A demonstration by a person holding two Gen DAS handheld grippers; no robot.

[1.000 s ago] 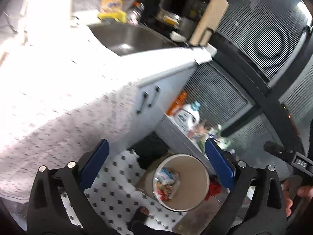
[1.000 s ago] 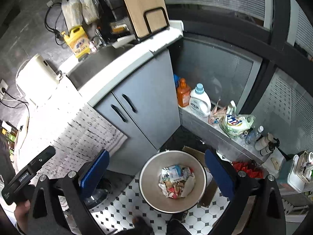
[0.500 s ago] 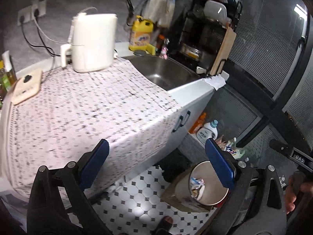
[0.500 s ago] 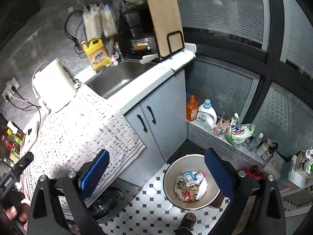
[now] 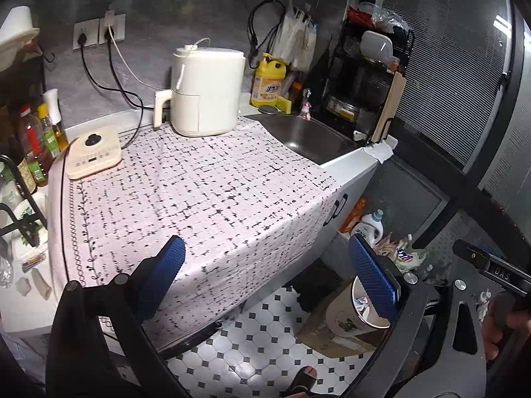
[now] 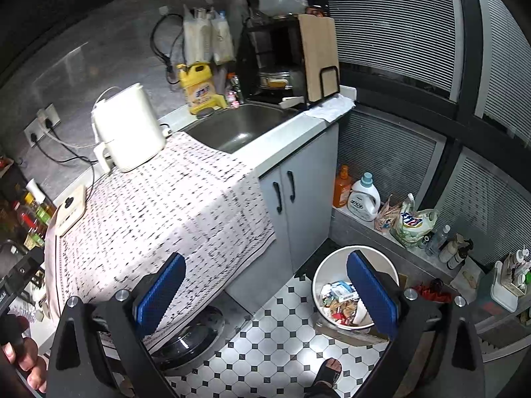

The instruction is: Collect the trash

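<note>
A round beige trash bin [image 6: 320, 277] stands on the tiled floor by the grey cabinet, with crumpled wrappers and paper [image 6: 338, 298] inside. It also shows in the left wrist view [image 5: 341, 315], partly behind a finger. My left gripper [image 5: 265, 282] is open and empty, held above the front edge of the cloth-covered counter [image 5: 199, 199]. My right gripper [image 6: 265, 290] is open and empty, high above the floor, left of the bin.
A white air fryer [image 5: 207, 93], a flat cream appliance [image 5: 94, 156] and a sink [image 5: 308, 136] are on the counter. Sauce bottles [image 5: 36, 139] stand at the left. Detergent bottles [image 6: 363, 199] line a ledge by the window. A sandalled foot [image 6: 327, 373] is near the bin.
Both grippers have risen and pulled back from the bin; the views now take in the whole counter. Both stay open and empty.
</note>
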